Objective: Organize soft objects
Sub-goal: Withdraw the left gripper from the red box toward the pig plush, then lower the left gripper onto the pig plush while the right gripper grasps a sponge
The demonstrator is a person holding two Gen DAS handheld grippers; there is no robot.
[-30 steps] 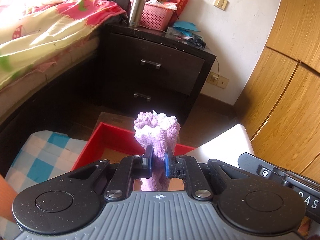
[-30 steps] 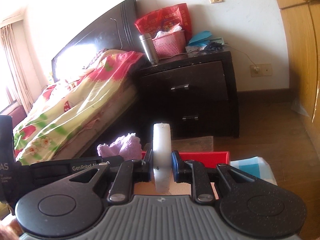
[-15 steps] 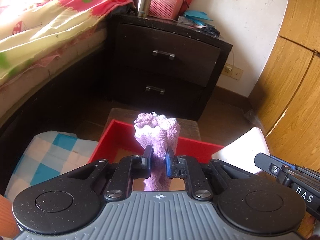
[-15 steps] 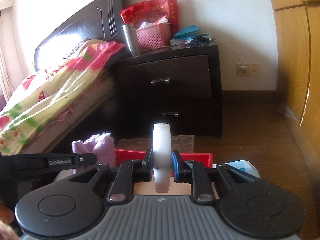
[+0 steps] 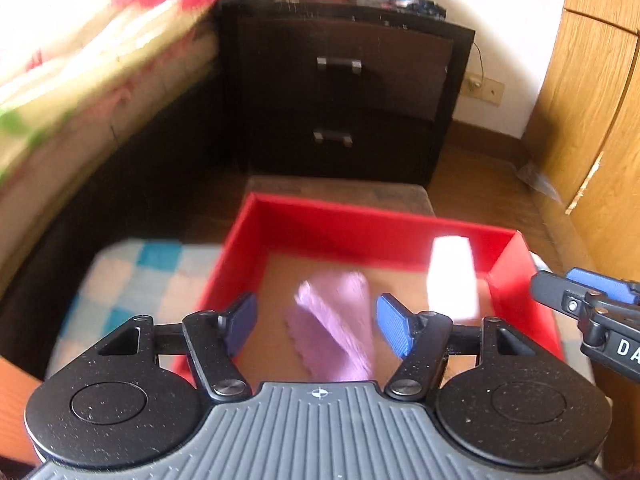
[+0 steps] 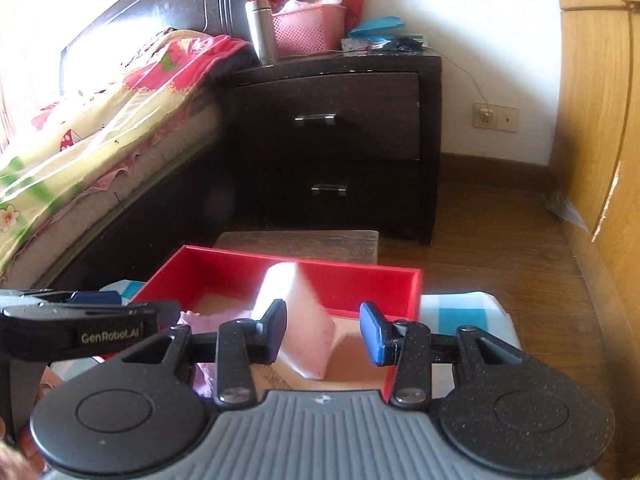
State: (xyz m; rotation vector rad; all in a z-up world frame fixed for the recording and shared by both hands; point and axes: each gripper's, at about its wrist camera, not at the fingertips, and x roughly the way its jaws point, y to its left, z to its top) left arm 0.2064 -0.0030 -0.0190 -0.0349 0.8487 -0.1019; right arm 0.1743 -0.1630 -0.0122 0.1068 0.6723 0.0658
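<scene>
A red box (image 5: 360, 222) with a brown floor sits in front of me, also in the right wrist view (image 6: 280, 268). A purple fuzzy cloth (image 5: 336, 328) is blurred inside the box, between and below my open left gripper (image 5: 316, 326). It shows at the left in the right wrist view (image 6: 200, 320). A white sponge block (image 6: 296, 320) is inside the box, tilted, below my open right gripper (image 6: 324, 330). It shows as a bright blur in the left wrist view (image 5: 452, 276). Both grippers hover over the box's near side.
The box rests on a blue-and-white checked cloth (image 5: 132, 276). A small wooden stool (image 6: 300, 244) stands behind it, then a dark nightstand (image 6: 340, 140). A bed (image 6: 88, 128) is at left and a wooden wardrobe (image 6: 592, 120) at right.
Both grippers have opened over the red box. The purple cloth and the white sponge have left the jaws and dropped into the box. Both views have tilted down.
</scene>
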